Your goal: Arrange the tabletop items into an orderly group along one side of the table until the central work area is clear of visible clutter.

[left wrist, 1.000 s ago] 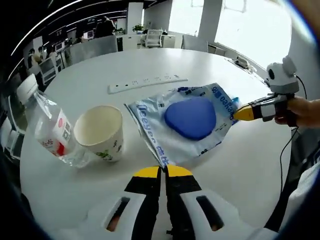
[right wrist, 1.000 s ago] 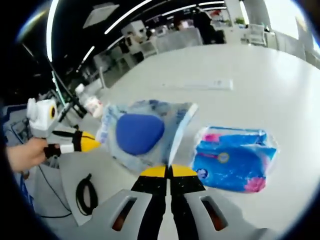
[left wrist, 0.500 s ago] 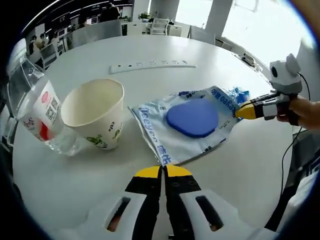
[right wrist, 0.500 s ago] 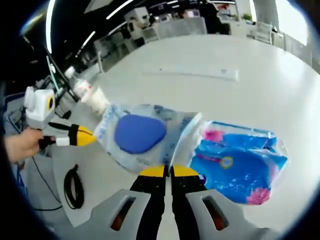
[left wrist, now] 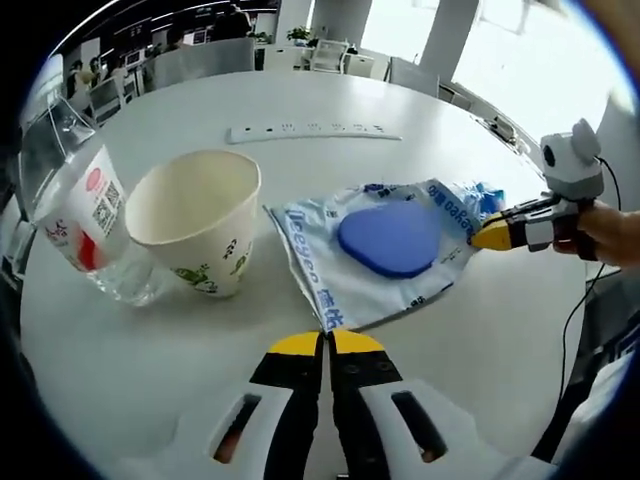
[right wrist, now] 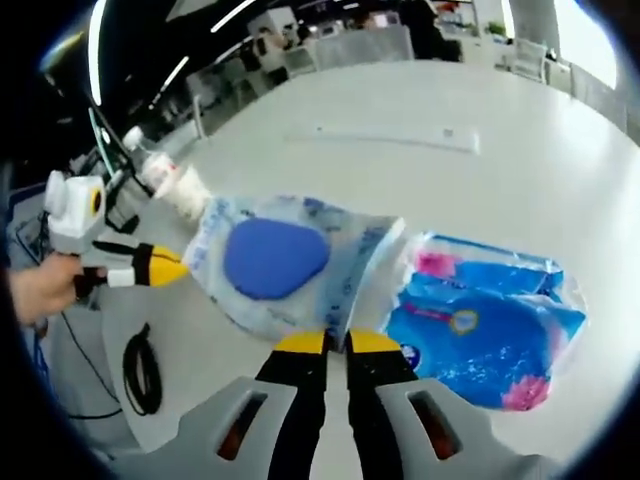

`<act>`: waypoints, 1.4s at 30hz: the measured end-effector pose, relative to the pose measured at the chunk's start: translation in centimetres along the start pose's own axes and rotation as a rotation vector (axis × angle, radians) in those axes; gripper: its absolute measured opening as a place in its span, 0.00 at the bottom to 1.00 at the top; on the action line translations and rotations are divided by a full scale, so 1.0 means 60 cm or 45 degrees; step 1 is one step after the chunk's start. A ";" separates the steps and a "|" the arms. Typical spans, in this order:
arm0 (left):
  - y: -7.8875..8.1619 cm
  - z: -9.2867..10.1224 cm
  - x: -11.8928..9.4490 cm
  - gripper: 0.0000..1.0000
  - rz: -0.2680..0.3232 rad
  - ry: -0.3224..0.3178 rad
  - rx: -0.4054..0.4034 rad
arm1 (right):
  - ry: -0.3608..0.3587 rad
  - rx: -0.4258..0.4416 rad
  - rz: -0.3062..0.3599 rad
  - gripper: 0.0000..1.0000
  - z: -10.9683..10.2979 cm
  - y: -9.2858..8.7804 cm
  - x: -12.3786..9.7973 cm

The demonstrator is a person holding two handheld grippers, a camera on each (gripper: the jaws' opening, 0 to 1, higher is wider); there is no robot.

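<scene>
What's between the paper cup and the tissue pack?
The clear bag with a blue pad lies between cup and tissue pack, per both views.

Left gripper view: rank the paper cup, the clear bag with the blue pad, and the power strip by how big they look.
1. clear bag with the blue pad, widest spread.
2. paper cup, somewhat smaller; it sits about as near the camera as the bag.
3. power strip, thin and smallest, but it lies farther off, so its true size is unsure.
</scene>
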State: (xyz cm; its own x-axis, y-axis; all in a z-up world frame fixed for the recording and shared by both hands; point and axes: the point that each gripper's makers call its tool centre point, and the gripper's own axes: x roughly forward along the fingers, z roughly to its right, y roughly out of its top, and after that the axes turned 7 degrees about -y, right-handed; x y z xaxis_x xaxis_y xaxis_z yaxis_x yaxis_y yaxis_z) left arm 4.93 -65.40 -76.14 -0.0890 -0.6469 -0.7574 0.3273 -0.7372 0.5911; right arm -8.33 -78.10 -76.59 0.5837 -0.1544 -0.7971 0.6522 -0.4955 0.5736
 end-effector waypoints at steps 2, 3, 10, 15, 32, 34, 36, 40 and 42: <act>0.000 0.000 0.000 0.00 0.004 0.002 -0.008 | -0.002 -0.009 0.002 0.06 -0.001 -0.001 0.001; 0.000 0.000 0.000 0.00 0.007 0.004 -0.011 | -0.001 -0.013 0.001 0.06 -0.002 -0.001 0.000; 0.000 -0.007 -0.004 0.00 0.006 0.026 -0.016 | 0.017 -0.019 -0.004 0.09 -0.009 -0.003 -0.002; 0.003 -0.013 -0.015 0.02 0.045 0.061 -0.004 | 0.003 -0.044 0.020 0.12 -0.013 -0.006 -0.010; -0.005 -0.003 -0.061 0.50 0.202 0.098 -0.059 | -0.029 -0.068 0.116 0.38 -0.015 -0.008 -0.049; -0.010 -0.002 -0.066 0.53 0.204 0.090 -0.089 | -0.032 -0.051 0.122 0.42 -0.011 -0.013 -0.057; -0.014 0.001 -0.073 0.53 0.209 0.091 -0.090 | -0.002 -0.011 0.135 0.45 -0.014 -0.016 -0.066; -0.013 0.010 -0.091 0.56 0.240 0.085 -0.092 | 0.065 0.075 0.215 0.48 -0.018 -0.021 -0.095; -0.014 0.017 -0.099 0.58 0.257 0.077 -0.075 | 0.059 0.076 0.210 0.50 -0.010 -0.040 -0.110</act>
State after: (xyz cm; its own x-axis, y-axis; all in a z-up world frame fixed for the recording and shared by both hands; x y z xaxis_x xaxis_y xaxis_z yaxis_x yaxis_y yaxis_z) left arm 4.20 -61.14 -71.85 0.0398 -0.7659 -0.6417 0.3875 -0.5802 0.7164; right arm -13.45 -75.35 -72.62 0.7029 -0.1993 -0.6828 0.5166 -0.5168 0.6827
